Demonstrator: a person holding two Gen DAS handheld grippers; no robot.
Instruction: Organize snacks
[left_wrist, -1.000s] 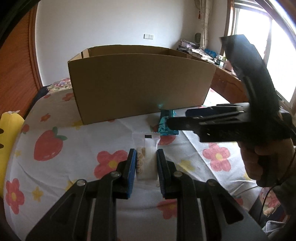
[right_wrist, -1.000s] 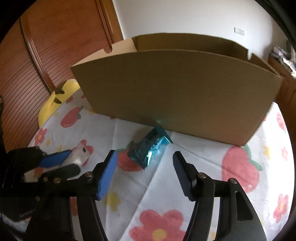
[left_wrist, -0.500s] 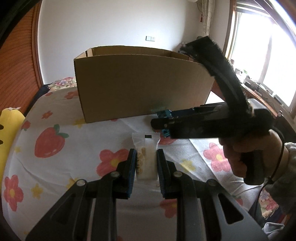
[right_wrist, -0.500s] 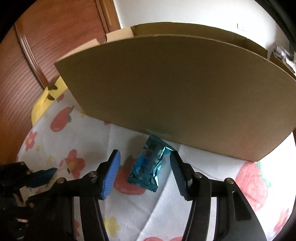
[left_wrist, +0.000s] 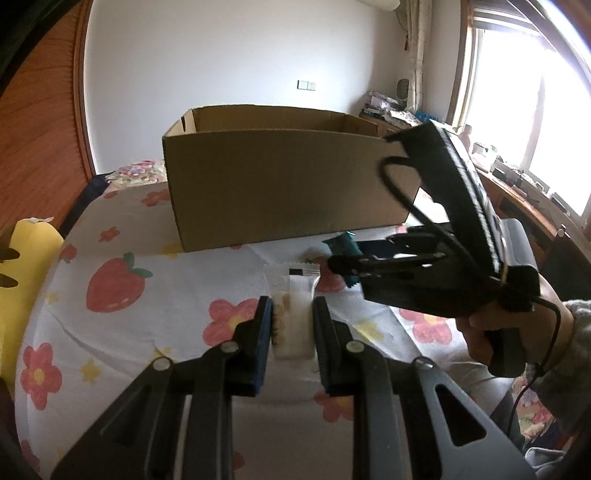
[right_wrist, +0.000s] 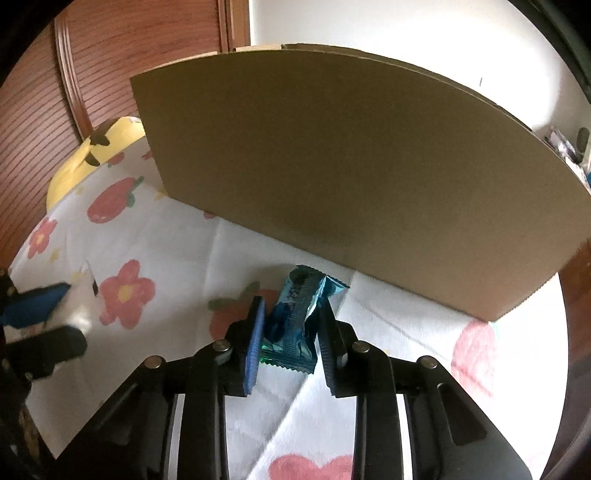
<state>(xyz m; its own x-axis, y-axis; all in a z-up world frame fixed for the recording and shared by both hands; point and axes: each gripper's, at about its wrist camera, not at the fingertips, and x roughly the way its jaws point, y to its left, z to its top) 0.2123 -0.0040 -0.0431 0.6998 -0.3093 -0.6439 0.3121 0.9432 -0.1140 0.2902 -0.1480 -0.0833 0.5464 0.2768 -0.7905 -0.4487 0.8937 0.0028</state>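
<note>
My left gripper is shut on a white snack packet with a black label at its far end, held over the flowered cloth. In the right wrist view my right gripper has its jaws closing, and the pads press on a blue foil snack packet that lies just in front of the cardboard box. From the left wrist view the right gripper comes in from the right, held by a person's hand, with the blue packet at its tip near the box.
The open cardboard box stands on a table with a white cloth printed with strawberries and flowers. A yellow cushion lies at the left edge. A wooden wall stands behind, and a cluttered desk sits under the window.
My right gripper moved in towards the box, came round the blue packet and closed on it. My left gripper kept its hold on the white packet and barely moved.
</note>
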